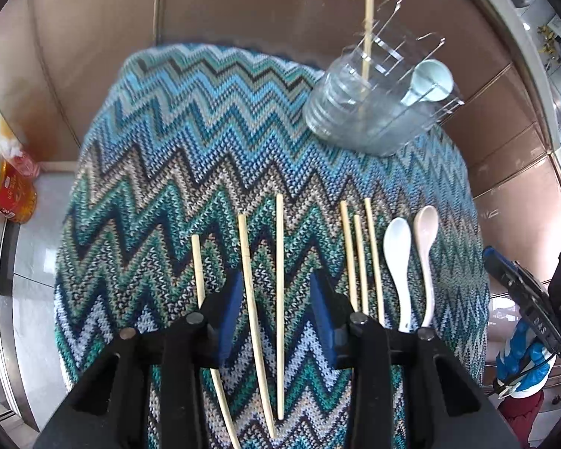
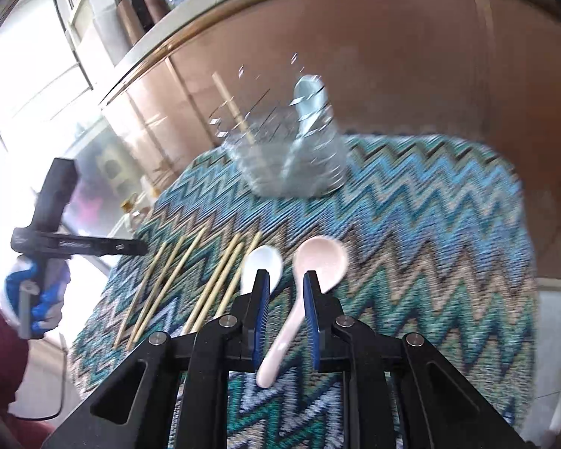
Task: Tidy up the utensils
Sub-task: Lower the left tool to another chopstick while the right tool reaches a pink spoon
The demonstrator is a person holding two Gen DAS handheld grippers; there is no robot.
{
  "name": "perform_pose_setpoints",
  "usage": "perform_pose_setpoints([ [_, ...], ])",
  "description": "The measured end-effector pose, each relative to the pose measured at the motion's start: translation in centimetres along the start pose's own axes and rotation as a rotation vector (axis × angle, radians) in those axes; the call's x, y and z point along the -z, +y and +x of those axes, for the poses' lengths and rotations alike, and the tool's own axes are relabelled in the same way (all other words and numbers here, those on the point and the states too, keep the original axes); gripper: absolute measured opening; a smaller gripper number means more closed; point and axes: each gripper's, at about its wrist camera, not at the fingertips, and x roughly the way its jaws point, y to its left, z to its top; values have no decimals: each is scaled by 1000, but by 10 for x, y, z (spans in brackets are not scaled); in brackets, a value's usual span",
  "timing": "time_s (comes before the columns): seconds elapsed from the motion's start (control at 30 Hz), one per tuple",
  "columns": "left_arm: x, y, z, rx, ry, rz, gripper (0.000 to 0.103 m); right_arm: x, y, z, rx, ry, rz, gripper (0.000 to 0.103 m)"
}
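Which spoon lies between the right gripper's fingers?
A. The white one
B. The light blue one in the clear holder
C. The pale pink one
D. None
C: in the right wrist view the pale pink spoon has its handle running between the fingers of the right gripper, while the white spoon lies just outside them.

The left tool (image 1: 276, 307) is pointing steeply downward, its two blue-padded fingers (image 1: 231, 314) standing apart with a clear gap between them and nothing pressed by either pad. The right tool (image 2: 287, 299) is tilting down at a shallower angle, its fingers (image 2: 262, 310) drawn much closer together, a narrow gap still showing between the pads. Seen from the right wrist camera, the left hand (image 2: 37, 292), in a blue and white glove with a dark red sleeve behind it, is gripping the left tool's handle at the left side of the scene.
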Motion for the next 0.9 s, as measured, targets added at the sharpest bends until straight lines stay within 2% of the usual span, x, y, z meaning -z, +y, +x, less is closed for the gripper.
perform_pose_setpoints([
  [0.13, -7, 3, 12, -2, 32, -6, 34, -3, 1, 26, -58, 76, 4, 18],
  [0.33, -16, 5, 23, -9, 57, -2, 33, -5, 3, 60, -63, 156, 6, 20],
  [0.9, -28, 10, 54, -17, 118, -26, 28, -18, 3, 108, -42, 233, -4, 20],
])
